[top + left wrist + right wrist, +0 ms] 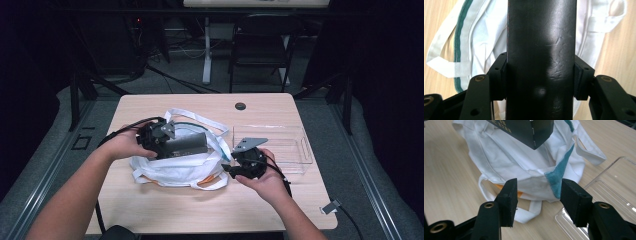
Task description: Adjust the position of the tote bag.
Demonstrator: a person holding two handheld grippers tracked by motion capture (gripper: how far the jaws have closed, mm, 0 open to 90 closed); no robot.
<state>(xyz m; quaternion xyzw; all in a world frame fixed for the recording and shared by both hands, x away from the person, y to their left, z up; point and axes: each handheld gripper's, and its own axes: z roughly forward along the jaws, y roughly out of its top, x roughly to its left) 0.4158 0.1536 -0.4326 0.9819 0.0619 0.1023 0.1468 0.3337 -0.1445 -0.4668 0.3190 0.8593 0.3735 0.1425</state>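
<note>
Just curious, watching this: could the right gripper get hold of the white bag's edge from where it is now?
Probably yes. The right gripper has its jaws open with nothing between them, and the white bag's rim lies just ahead on the table. The dark box held by the left gripper hangs above the bag, not in the way.

A light wooden table with rounded corners (150,210) carries the things. Directly on it lies a crumpled white cloth bag with green and orange trim (175,167). Just beside the bag stands a clear plastic tray (295,150), near the table's right edge.
</note>
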